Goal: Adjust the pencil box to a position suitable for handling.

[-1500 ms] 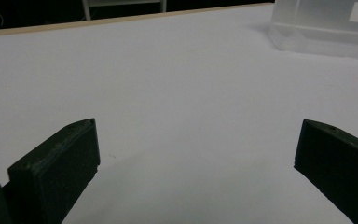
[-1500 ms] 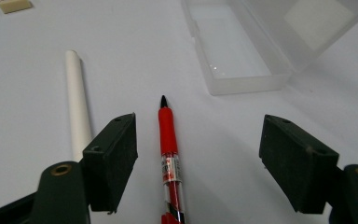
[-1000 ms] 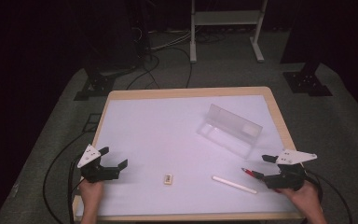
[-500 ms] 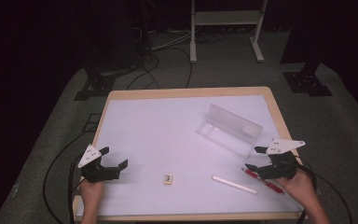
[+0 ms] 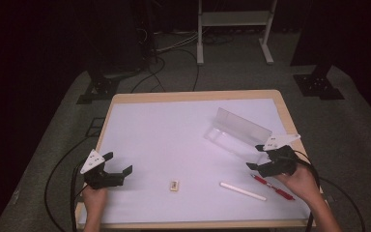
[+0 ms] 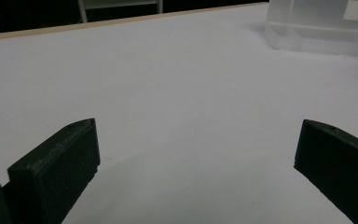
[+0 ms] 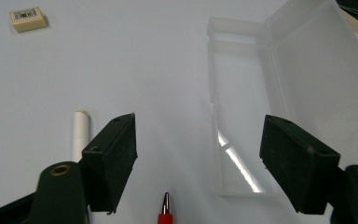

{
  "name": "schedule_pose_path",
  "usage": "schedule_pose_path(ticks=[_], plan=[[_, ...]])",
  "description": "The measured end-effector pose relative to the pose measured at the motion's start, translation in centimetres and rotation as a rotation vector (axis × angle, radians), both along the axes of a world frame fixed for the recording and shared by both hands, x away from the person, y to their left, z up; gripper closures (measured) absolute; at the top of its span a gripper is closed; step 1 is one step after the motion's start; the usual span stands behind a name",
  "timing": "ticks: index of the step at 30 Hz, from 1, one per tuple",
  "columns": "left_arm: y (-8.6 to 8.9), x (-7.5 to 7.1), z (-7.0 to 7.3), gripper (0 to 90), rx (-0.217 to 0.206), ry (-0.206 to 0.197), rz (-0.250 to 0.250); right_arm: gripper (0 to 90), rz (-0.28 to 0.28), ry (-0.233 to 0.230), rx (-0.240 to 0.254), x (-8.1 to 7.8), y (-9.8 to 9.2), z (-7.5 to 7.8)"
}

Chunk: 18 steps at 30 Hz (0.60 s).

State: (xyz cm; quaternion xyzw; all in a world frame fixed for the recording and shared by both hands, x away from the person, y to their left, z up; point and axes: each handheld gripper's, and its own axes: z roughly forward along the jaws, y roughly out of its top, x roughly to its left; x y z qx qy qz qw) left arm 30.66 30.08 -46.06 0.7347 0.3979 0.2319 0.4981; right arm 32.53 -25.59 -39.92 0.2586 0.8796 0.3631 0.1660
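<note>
White tabletop (image 5: 174, 140) with wood rim, grey carpet (image 5: 357, 121), dark room, both hand-held grippers (image 5: 117, 169) (image 5: 257, 156) gaping, empty.

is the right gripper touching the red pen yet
Apart. The right gripper view shows the right gripper open, with the red pen tip between the jaws, bare table on both sides.

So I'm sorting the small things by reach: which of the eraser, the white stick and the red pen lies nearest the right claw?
The red pen: its tip lies right under the open right claw, between the jaws.
</note>
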Motion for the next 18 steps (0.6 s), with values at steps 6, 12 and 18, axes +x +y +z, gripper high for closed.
schedule_pose_path(ticks=[6, 12, 18], plan=[[0.1, 0.0, 0.0, 0.0, -0.008, 0.002, 0.0, 26.4, 0.032, 0.04, -0.058, 1.7, 1.5, 0.0], [0.1, 0.0, 0.0, 0.0, -0.007, 0.001, 0.003, 26.5, 0.031, 0.071, -0.037, 2.8, 1.7, 0.1], [0.1, 0.0, 0.0, 0.0, -0.007, 0.001, 0.002, 26.7, 0.033, 0.085, -0.037, 3.9, 2.0, 0.4]])
